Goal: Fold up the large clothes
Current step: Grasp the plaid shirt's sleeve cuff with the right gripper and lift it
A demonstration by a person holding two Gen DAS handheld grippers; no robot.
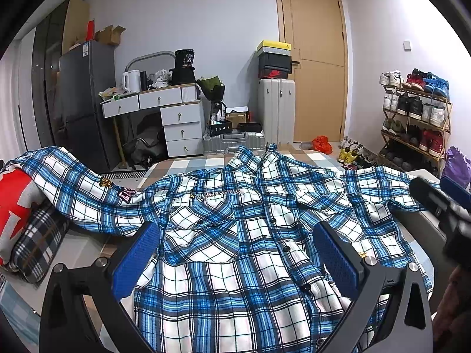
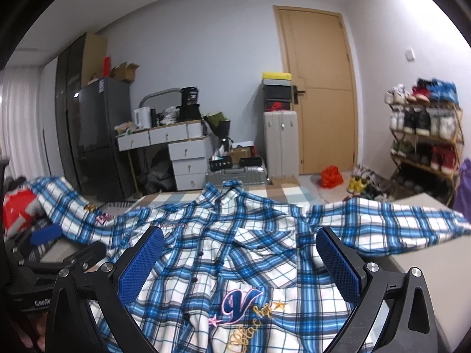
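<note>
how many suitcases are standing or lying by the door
2: a pale upright suitcase left of the door, shoe boxes stacked on it, and a silver suitcase lying flat beside it. Others may be hidden.

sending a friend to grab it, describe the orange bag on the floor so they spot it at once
Find the tall wooden door. At its foot, on the floor left of the shoe rack, sits the crumpled orange bag, the only bright orange thing among the shoes.
</note>
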